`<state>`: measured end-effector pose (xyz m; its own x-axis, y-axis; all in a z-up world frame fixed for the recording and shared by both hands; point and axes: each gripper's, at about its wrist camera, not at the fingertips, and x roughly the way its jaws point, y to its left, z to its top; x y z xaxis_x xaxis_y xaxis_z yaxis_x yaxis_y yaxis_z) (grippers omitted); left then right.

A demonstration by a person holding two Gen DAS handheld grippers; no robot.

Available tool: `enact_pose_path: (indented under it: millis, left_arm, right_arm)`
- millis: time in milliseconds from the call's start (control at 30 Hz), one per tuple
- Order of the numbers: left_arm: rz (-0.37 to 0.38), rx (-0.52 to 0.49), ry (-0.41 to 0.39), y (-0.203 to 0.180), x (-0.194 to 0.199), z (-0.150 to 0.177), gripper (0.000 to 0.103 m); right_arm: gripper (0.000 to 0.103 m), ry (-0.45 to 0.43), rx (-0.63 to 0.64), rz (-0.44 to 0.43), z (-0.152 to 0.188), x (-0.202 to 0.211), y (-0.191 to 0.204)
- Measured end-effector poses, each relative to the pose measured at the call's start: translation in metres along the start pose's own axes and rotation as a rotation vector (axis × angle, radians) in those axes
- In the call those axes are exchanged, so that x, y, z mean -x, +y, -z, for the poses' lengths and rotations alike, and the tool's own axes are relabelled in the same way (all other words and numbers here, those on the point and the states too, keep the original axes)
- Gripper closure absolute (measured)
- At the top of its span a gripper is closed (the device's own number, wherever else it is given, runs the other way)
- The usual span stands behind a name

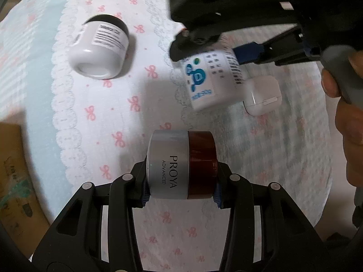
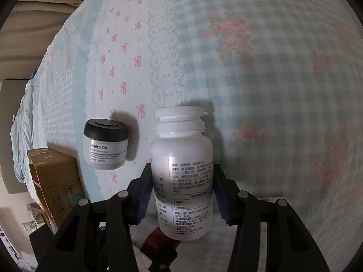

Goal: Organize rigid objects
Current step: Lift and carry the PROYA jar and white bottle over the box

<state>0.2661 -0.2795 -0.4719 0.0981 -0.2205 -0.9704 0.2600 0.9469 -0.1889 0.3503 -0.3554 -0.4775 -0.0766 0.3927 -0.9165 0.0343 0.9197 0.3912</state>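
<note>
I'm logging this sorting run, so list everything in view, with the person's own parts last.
PROYA jar: 1, silver with dark red part, held on its side in the left gripper.
Pill bottle: 1, white with printed label and white cap, held in the right gripper.
Metal DX jar: 1, white with black lid, resting on the bedspread.
Earbud case: 1, white, on the bedspread behind the pill bottle.
Cardboard box: 1, brown, at the bed's edge.
Bedspread: 1, pale blue check and white with pink bows.
Left gripper: 1, black, blue pads.
Right gripper: 1, black, blue pads.
Hand: 1, on the right gripper's handle.
</note>
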Motion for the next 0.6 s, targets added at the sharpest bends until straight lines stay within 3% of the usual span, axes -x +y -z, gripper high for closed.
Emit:
enact_pose_path:
  millis: [300,600]
  left_arm:
    - [0.007,0.018,-0.084,0.005,0.059,0.009,0.065]
    - [0.025,0.018,-0.201,0.002,0.161,0.027,0.065]
  right_arm:
    - [0.057,-0.082,-0.016,-0.002,0.014,0.053,0.006]
    - [0.057,-0.248,-0.035,-0.001,0.075,0.165,0.041]
